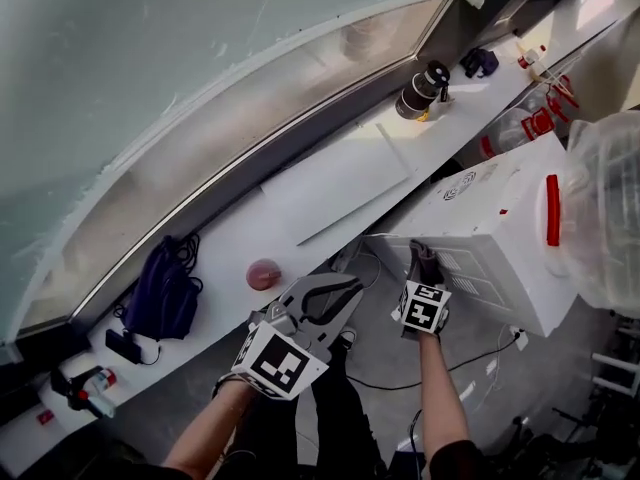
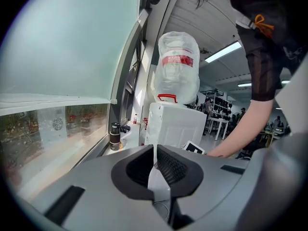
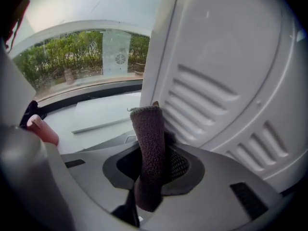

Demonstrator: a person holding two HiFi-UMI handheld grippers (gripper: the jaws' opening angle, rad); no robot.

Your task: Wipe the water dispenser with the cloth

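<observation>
Right claw point(image 3: 155, 163): your jaws are clamped on a dark brown, nubby knitted cloth point(image 3: 148, 138) that stands upright.
Cloth: against the white, louvred plastic water dispenser point(image 3: 226, 76) at 1 o'clock.
Left claw point(image 2: 155, 163): smooth grey, tips nearly touching, empty.

Count logged from my position: two grippers, left gripper point(image 1: 338, 294) and right gripper point(image 1: 425, 261). One cloth point(image 3: 149, 143). One water dispenser point(image 1: 490, 223), one bottle point(image 1: 610, 208). On the sill I noted one dark bag point(image 1: 160, 293), one pink ball point(image 1: 263, 273), one black tumbler point(image 1: 425, 88) and one white board point(image 1: 335, 183).
</observation>
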